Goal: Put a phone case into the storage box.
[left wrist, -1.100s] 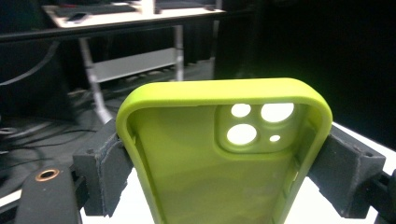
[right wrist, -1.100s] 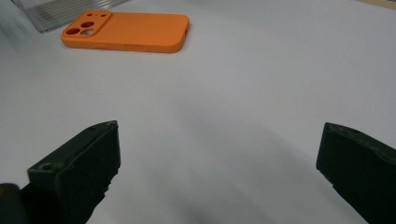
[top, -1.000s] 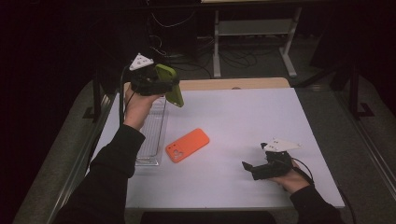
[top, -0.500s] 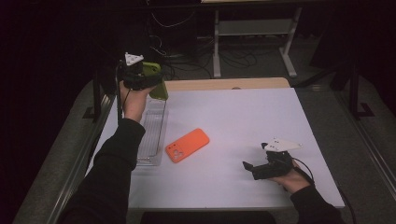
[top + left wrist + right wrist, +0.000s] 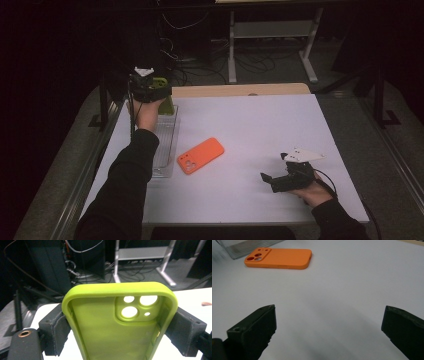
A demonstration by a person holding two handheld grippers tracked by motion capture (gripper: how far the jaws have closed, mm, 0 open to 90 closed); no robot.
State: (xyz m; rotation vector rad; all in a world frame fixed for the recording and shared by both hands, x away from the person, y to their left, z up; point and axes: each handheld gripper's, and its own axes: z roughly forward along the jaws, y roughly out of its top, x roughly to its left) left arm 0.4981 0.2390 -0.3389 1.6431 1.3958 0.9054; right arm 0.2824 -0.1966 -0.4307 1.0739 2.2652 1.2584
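High view: the left gripper (image 5: 159, 92) holds a green phone case (image 5: 167, 104) above the clear tray (image 5: 165, 150) at the surface's far left.

Left gripper view: jaws pinch its long edges; it looks light, flexible, easily squeezed.

Right gripper view: jaws spread, empty.

Both forearms wear long black sleeves. The left gripper (image 5: 159, 91) has a black body topped by a pale grey three-cornered plate; its jaws are matte black blocks with rough dark foam pads (image 5: 58, 328), and a brass-ringed screw hole sits near one. The right gripper (image 5: 267, 177) looks alike, trailing a thin black cable.
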